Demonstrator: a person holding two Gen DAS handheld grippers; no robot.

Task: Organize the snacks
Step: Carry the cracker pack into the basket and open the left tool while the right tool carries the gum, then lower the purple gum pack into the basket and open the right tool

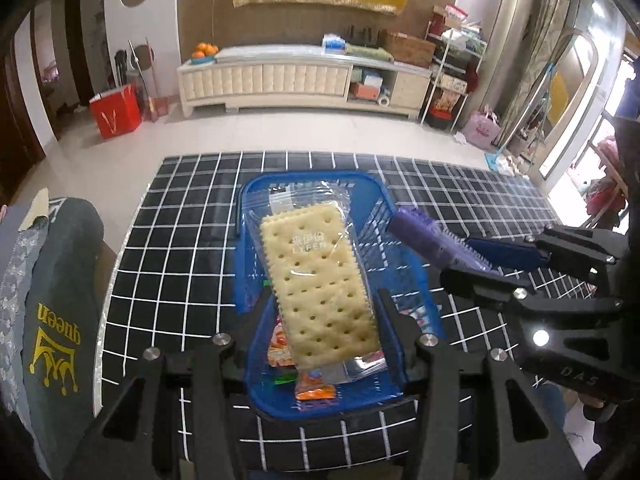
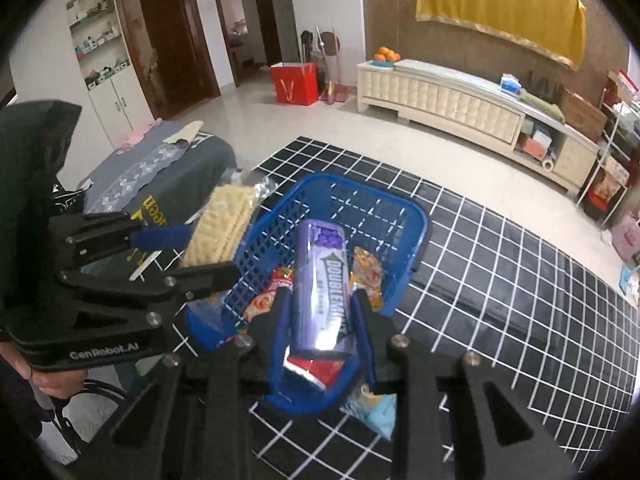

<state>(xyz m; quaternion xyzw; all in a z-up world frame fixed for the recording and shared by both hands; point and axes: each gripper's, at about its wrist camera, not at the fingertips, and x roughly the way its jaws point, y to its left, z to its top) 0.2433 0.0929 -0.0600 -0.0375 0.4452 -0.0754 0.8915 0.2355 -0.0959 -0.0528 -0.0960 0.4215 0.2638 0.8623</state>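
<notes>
My left gripper is shut on a clear-wrapped cracker pack and holds it over the blue plastic basket. My right gripper is shut on a purple Doublemint gum pack, also over the basket. The gum pack and right gripper show at the right of the left wrist view. The cracker pack and left gripper show at the left of the right wrist view. Small orange and red snack packets lie in the basket.
The basket sits on a table with a black cloth gridded in white. A light blue packet lies on the cloth beside the basket. A dark garment printed "queen" covers a seat left of the table.
</notes>
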